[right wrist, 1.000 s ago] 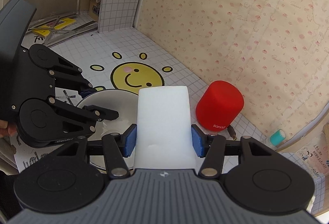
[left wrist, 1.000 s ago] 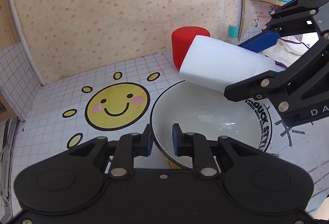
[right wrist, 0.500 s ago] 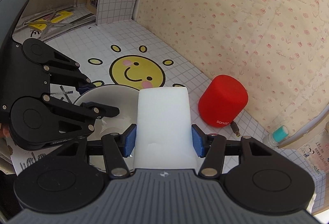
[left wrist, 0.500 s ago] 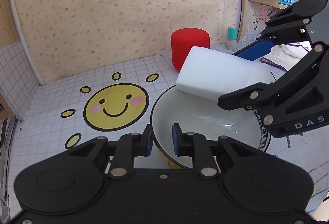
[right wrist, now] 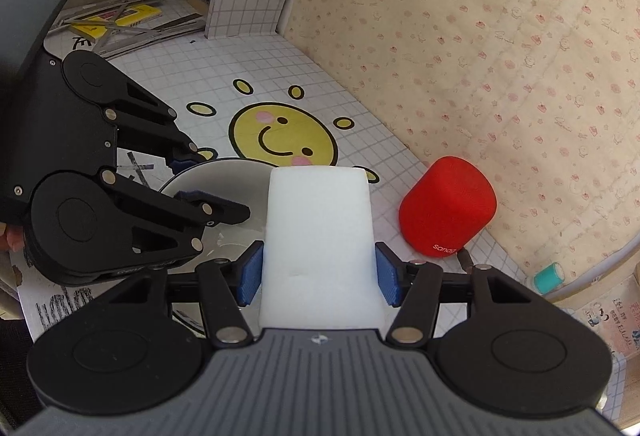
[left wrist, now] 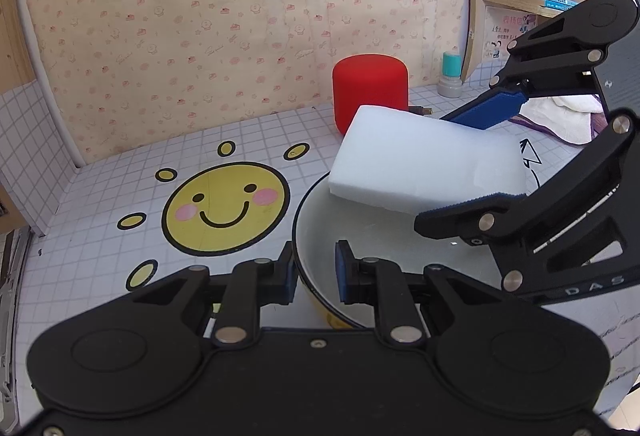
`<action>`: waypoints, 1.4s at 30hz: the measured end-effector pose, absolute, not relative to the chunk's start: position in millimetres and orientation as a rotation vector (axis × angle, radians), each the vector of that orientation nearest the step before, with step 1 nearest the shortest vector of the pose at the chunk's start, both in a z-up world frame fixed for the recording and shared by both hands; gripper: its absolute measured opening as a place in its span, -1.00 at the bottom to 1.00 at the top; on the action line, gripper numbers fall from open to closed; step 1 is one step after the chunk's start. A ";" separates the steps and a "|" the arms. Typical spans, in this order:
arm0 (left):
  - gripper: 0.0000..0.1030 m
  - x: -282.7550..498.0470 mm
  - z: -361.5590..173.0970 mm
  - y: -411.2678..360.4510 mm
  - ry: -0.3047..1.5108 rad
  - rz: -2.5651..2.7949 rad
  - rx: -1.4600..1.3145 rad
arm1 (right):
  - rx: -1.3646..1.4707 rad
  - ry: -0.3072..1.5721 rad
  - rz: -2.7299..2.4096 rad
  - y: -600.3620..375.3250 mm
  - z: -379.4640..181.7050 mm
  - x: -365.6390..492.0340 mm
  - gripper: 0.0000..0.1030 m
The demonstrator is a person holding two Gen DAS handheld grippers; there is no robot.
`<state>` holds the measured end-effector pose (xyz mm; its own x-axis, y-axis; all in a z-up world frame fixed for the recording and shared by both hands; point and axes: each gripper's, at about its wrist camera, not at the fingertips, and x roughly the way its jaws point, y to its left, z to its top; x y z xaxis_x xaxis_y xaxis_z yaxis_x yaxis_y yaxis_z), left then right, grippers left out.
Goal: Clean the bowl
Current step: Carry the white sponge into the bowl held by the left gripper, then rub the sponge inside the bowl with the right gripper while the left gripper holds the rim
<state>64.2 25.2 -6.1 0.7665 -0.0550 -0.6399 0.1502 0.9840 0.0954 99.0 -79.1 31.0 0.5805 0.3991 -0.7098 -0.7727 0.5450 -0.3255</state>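
A white bowl [left wrist: 380,236] with a dark rim stands on the gridded mat. My left gripper [left wrist: 314,272] is shut on its near rim, one pad inside and one outside. A white sponge block [left wrist: 420,164] lies over the bowl's far edge, between the pads of my right gripper [left wrist: 432,172]. In the right wrist view the sponge [right wrist: 320,228] fills the gap of the right gripper [right wrist: 319,268]. Its jaws are opening, and the blue pads still touch the sponge's sides. The left gripper [right wrist: 222,184] and the bowl [right wrist: 224,176] show at the left.
A red cylinder speaker [left wrist: 370,92] stands just behind the bowl near the wall. A teal-capped bottle [left wrist: 450,74] and a white cloth [left wrist: 560,108] are at the right. A smiling sun drawing [left wrist: 226,208] marks the mat to the left. Rulers and papers [right wrist: 120,20] lie in the far corner.
The right gripper has brought the sponge down from above the bowl onto its far rim, and its jaws stand slightly wider. The left gripper and the bowl have not moved.
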 end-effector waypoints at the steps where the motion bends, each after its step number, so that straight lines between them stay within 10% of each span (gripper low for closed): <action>1: -0.61 64.6 -6.0 24.5 0.689 -0.110 0.143 | -0.690 0.617 0.750 -78.2 29.9 98.5 0.17; 42: -0.60 62.8 -9.0 21.0 0.688 -0.096 0.137 | -0.465 0.700 0.811 -105.9 42.7 100.6 0.20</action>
<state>62.8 21.0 -9.0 0.7683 -0.0430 -0.6386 0.1335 0.9866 0.0942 100.6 -105.9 42.7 0.4883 0.4942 -0.7192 -0.7841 0.6102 -0.1131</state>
